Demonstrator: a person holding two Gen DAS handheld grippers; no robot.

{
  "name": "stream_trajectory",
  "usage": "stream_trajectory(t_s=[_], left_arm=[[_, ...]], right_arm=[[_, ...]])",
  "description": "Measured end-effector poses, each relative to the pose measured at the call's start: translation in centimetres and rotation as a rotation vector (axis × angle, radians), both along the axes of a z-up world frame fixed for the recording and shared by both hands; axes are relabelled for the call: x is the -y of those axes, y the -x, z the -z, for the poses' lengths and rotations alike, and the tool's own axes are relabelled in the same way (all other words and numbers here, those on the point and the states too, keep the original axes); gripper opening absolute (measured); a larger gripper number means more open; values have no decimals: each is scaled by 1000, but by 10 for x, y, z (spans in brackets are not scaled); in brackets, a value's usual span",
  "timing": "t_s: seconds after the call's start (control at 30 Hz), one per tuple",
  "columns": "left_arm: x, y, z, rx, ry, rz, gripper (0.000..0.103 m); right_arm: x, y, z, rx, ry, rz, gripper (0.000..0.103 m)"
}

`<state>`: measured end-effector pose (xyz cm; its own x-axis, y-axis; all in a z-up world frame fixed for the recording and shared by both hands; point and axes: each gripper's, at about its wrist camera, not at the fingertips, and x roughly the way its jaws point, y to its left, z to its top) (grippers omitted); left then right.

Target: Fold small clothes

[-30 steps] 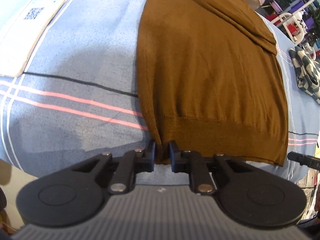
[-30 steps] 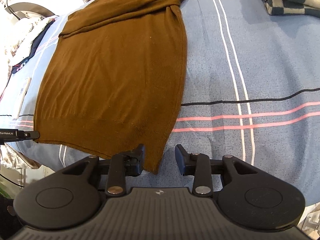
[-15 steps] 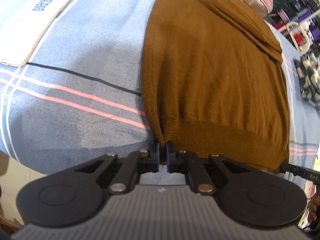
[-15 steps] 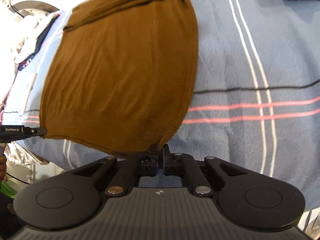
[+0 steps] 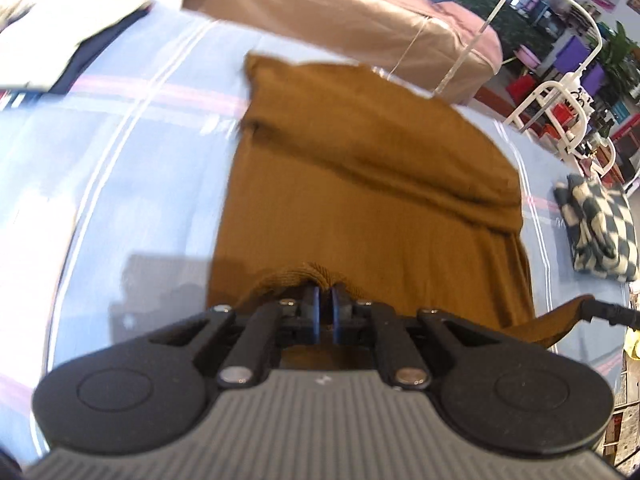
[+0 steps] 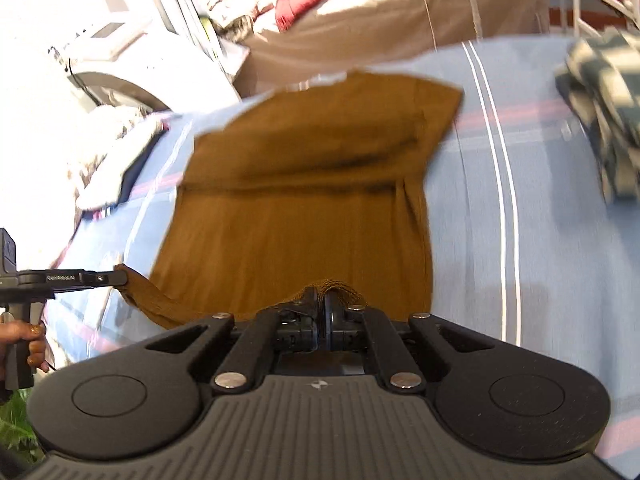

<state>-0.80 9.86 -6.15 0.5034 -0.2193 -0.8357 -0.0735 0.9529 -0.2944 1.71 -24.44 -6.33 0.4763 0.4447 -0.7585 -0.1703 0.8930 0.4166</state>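
A brown knit sweater [image 5: 360,184] lies lengthwise on a blue striped bedsheet [image 5: 120,184], its sleeves folded across the far end; it also shows in the right wrist view [image 6: 304,208]. My left gripper [image 5: 325,300] is shut on the sweater's ribbed hem at its left corner. My right gripper [image 6: 322,304] is shut on the hem at the right corner. Both hold the hem lifted above the sheet, over the sweater's body. The left gripper shows from the side in the right wrist view [image 6: 116,278], with hem cloth hanging from it.
A folded checked garment [image 5: 596,232] lies on the sheet to the right [image 6: 604,120]. A pile of light clothes [image 6: 116,148] lies at the left. A tan couch [image 6: 400,28] with a red cloth stands beyond the bed. White metal frames [image 5: 560,100] stand at the far right.
Both grippers, shut on the hem corners, have lifted the hem off the sheet and carried it forward over the sweater toward the far end. The views are motion-blurred.
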Motion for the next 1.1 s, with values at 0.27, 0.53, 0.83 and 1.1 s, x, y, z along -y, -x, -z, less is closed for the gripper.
stream_trajectory(t_s=[0.27, 0.53, 0.83, 1.1], left_arm=[[6, -170, -16, 91, -51, 56, 5], [10, -305, -5, 68, -82, 50, 5], [13, -341, 42, -3, -116, 40, 6], [21, -358, 72, -54, -206, 26, 12]], right_arm=[[9, -133, -12, 64, -4, 67, 5], [10, -247, 7, 39, 35, 137, 5], [4, -288, 34, -8, 107, 156, 5], [4, -307, 61, -60, 158, 189, 6]])
